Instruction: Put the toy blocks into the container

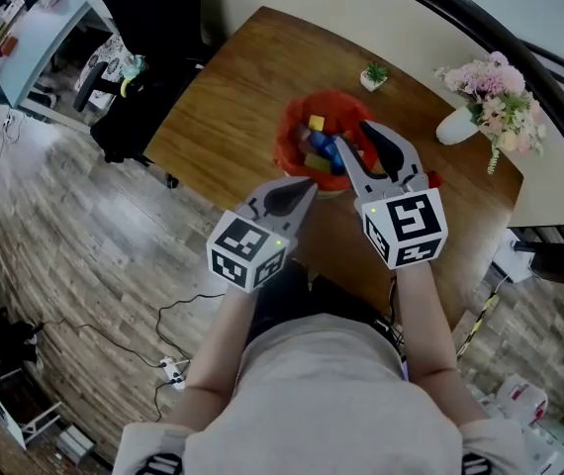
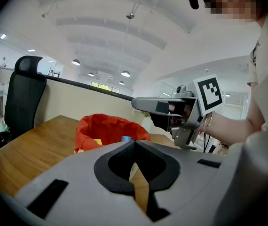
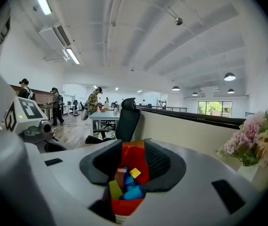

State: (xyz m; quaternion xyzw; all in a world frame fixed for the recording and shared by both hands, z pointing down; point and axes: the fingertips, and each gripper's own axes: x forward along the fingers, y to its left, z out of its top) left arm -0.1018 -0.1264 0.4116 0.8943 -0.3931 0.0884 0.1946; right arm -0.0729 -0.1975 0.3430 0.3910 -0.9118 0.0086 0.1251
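Wrapping up seemingly: colourful toy blocks [image 1: 318, 144] inside red fabric container [image 1: 288, 135], none visible outside; left hand-held gripper [image 1: 308, 191] closed, right hand-held gripper [image 1: 353, 138] open, empty.

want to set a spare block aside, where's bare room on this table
Widest bare wood: the table's left part, from the red container to the edge by the black chair. A narrower strip lies between the container and the small potted plant. Crowded: the right end with the vase of flowers, and the near edge under the left gripper and right gripper.
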